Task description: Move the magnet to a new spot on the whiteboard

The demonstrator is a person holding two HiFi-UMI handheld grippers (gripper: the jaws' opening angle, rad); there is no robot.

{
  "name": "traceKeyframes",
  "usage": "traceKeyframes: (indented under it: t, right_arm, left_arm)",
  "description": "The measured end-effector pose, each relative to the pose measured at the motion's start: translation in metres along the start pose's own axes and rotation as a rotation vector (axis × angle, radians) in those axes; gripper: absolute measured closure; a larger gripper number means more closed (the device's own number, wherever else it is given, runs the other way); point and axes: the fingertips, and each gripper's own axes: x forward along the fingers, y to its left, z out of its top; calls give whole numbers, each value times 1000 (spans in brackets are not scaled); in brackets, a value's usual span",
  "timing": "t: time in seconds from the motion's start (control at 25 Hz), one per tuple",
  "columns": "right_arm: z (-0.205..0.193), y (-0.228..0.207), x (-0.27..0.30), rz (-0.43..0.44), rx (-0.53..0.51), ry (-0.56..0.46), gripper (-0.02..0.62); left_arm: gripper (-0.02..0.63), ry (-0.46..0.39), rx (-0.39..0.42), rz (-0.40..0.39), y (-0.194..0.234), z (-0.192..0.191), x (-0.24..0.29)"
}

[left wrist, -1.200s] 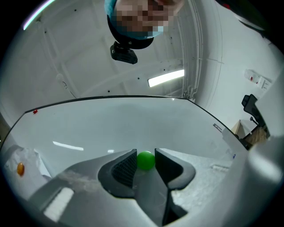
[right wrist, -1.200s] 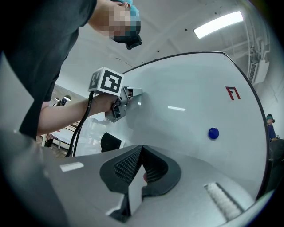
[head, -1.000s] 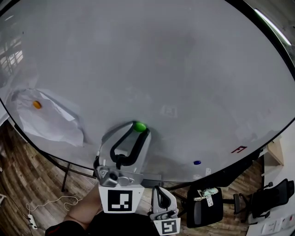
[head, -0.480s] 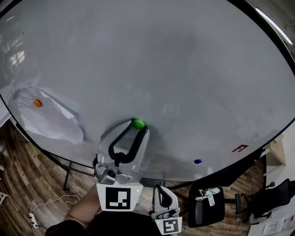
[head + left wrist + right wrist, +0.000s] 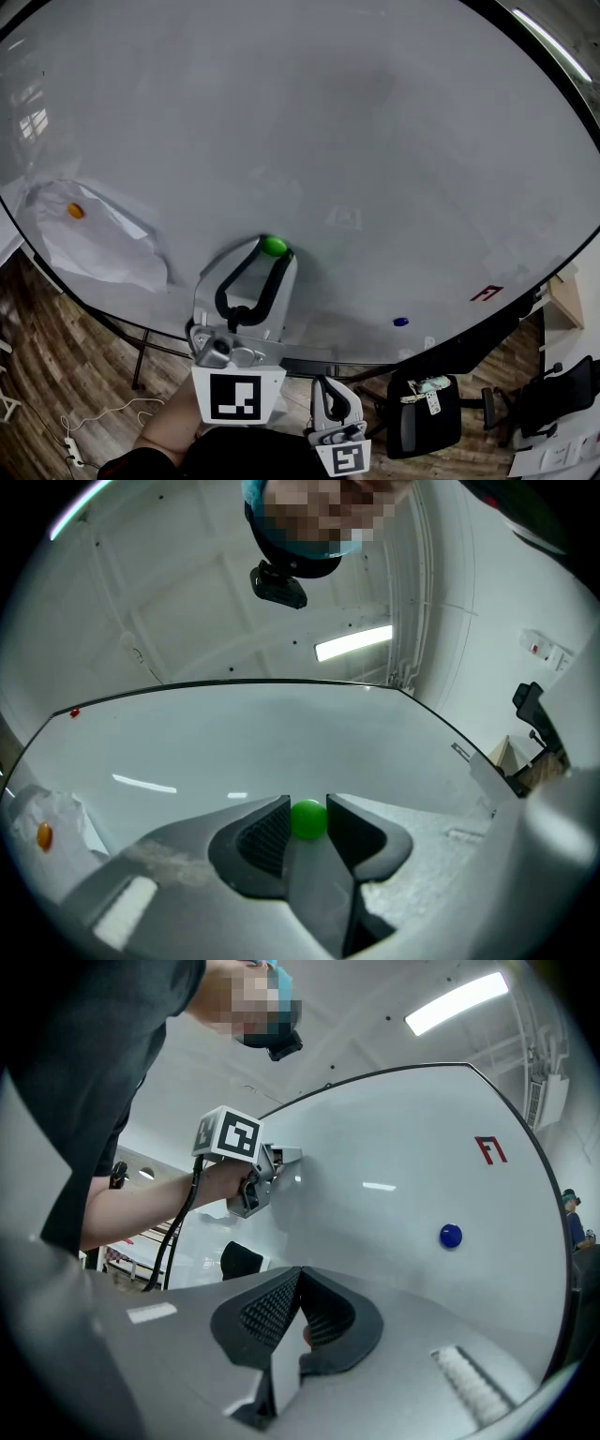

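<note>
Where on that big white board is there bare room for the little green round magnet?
The upper half of the whiteboard is all bare. Crowded: lower left, crumpled white paper with an orange magnet; lower right, a blue magnet and red mark. The left gripper holds the green round magnet between them.

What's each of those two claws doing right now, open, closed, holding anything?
Left gripper: closed on the green magnet.
Right gripper: closed, holding nothing.
</note>
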Motion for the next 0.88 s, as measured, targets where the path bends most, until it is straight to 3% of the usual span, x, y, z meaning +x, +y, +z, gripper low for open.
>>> traceKeyframes:
  t: [0.44,0.64,0.88]
  right_arm:
    - [1,-1,-7,-16,3,-5,594]
    - [0,0,-9,-11,-12,-10,593]
    - [7,0,-11,-13,-16,-26,593]
  left_arm:
    - [476,18,-2,-3,2,-3,-2]
    - [476,-28,47,-21,-9,13,-13]
    - [476,-42,41,-40,-14,22,-25]
